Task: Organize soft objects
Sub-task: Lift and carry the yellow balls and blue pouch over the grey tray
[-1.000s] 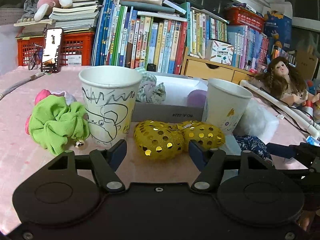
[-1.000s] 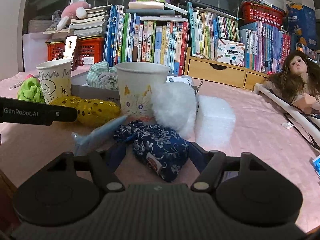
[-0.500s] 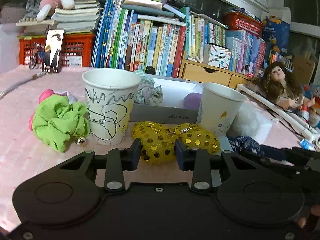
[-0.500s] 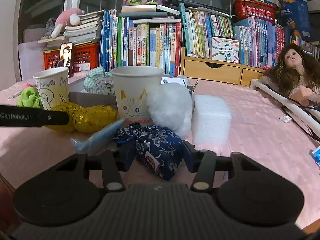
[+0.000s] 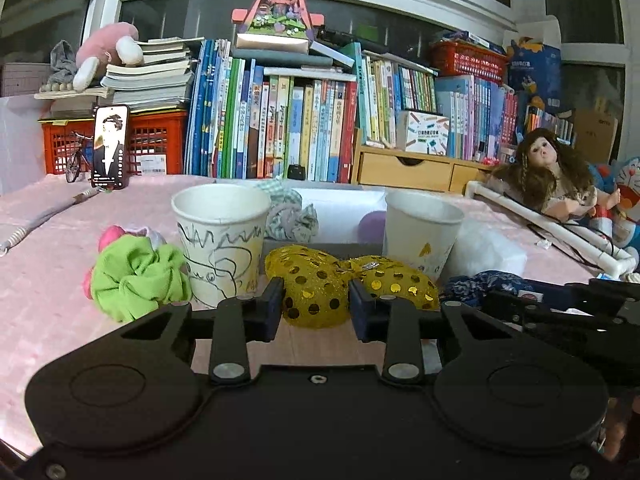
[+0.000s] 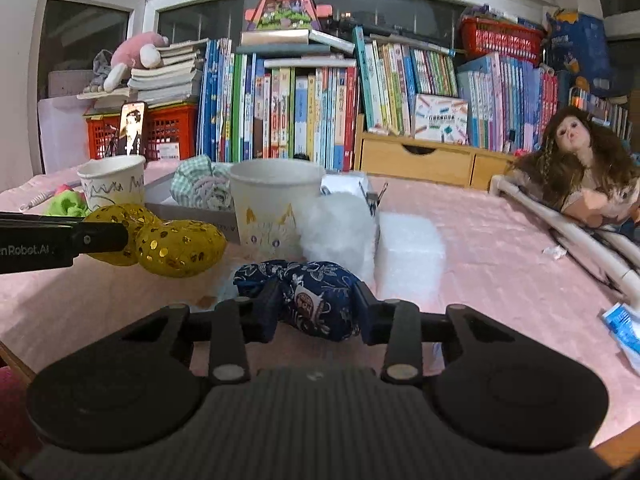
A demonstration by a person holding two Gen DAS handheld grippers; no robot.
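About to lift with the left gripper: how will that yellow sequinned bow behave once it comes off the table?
Probably floppy: the left gripper pinches only one puffy lobe of the yellow bow, so the other lobe may droop from the narrow knot. It looks stuffed and light. The shiny sequins might make it a little slippery between the pads.

Both claws have just closed, the left claw (image 5: 316, 308) now pinching the gold sequined bow (image 5: 312, 292) and the right claw (image 6: 316, 308) squeezing the navy floral pouch (image 6: 316, 300).
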